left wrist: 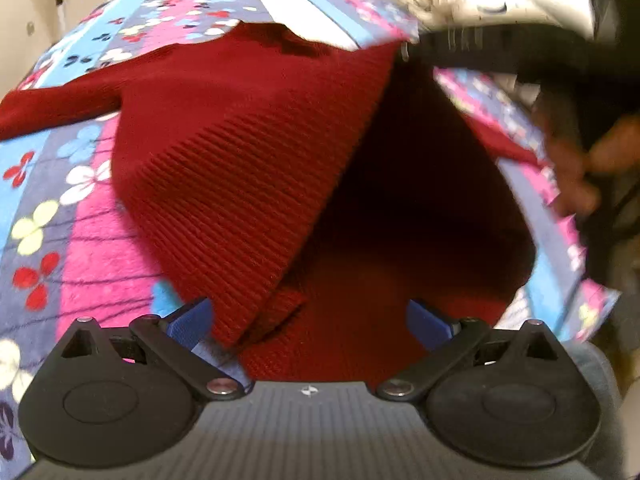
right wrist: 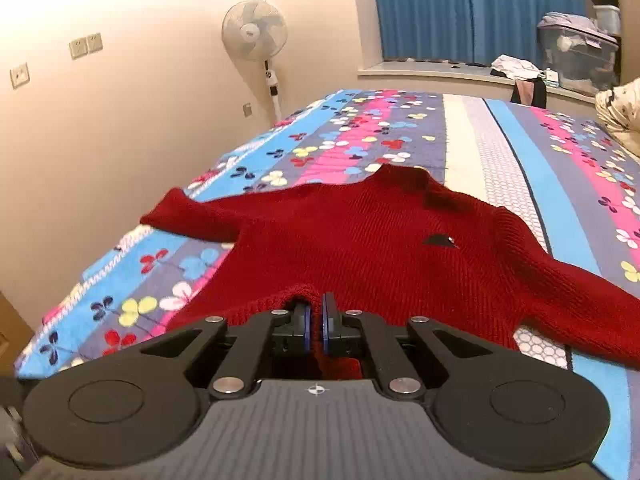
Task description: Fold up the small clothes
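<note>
A dark red knitted sweater [right wrist: 380, 248] lies spread on a flowered bedspread [right wrist: 500, 168], sleeves out to both sides and collar at the far end. My right gripper [right wrist: 316, 318] is shut on the near hem, with red knit bunched between its blue pads. In the left wrist view the sweater [left wrist: 240, 152] is lifted into a tent. The right gripper [left wrist: 404, 50] pinches its raised corner at the upper right, with a hand [left wrist: 576, 168] behind it. My left gripper [left wrist: 310, 320] is open, pads far apart, and loose hem lies between them.
The bedspread [left wrist: 80, 220] extends left and far beyond the sweater. A standing fan [right wrist: 256, 32] is by the wall at the bed's far left. Blue curtains [right wrist: 460, 8], a storage box [right wrist: 576, 52] and a cream quilt [right wrist: 620, 116] are at the far right.
</note>
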{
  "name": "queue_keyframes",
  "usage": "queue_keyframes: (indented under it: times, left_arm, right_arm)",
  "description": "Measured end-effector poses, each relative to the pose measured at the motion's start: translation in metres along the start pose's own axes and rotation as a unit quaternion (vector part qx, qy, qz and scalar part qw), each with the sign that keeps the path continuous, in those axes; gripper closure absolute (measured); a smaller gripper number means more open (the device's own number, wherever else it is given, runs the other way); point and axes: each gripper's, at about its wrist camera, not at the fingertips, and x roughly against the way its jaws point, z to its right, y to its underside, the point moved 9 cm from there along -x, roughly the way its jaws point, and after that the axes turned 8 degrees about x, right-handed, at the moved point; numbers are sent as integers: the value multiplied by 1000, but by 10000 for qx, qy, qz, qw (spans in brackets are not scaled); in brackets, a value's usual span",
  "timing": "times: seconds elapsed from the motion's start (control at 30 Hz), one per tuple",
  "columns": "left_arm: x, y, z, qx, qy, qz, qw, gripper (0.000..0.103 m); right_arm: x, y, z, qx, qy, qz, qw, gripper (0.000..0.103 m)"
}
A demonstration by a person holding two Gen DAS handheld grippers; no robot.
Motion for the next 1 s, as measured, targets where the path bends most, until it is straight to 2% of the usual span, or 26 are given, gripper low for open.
queue_keyframes:
  times: [0.07, 0.17, 0.2, 0.3, 0.37, 0.47, 0.63, 0.77, 0.87, 0.9, 0.97, 1.0]
  left_arm:
    - [-20, -2, -1, 164, -254, -53, 9995, 0]
    - [-35, -16, -25, 727, -786, 116, 9942, 0]
    - [-36, -22, -38, 921, -998, 201, 9905, 0]
    - [-26, -39, -91, 1313, -1925, 430, 9715, 0]
    - [-11, -41, -123, 1737, -1777, 454, 9676, 0]
    - [12, -38, -155, 1893, -1968, 586, 9602, 0]
    - [17, -29, -171, 1569, -2161, 527, 9622, 0]
    - [18, -24, -174, 1809, -1943, 496, 9628, 0]
    - [9, -17, -170, 1749, -1857, 422, 9660, 2]
    - [9, -16, -167, 1678, -1847, 469, 9672, 8]
    - [15, -16, -156, 1500, -1623, 667, 9730, 71]
    - [22, -16, -152, 1461, -1568, 730, 9740, 80]
  right_arm:
    - [9, -6, -3, -78, -42, 57, 9999, 98]
    - [16, -10, -1, -95, -59, 157, 9998, 98]
    - [19, -12, -1, -121, -71, 216, 9997, 98]
    - [29, -24, 8, -238, 29, 483, 9985, 98]
    - [32, -31, 17, -345, 56, 556, 9978, 99]
    - [22, -25, 22, -518, -1, 456, 9976, 99]
    - [19, -14, 2, -504, -165, 410, 9978, 98]
    - [25, -19, -3, -445, -187, 401, 9980, 98]
    - [24, -21, -3, -463, -167, 333, 9982, 98]
    - [24, -20, -4, -475, -188, 310, 9982, 98]
    - [25, -13, -12, -494, -439, 160, 9977, 98]
    - [26, -6, -20, -479, -531, 121, 9974, 98]
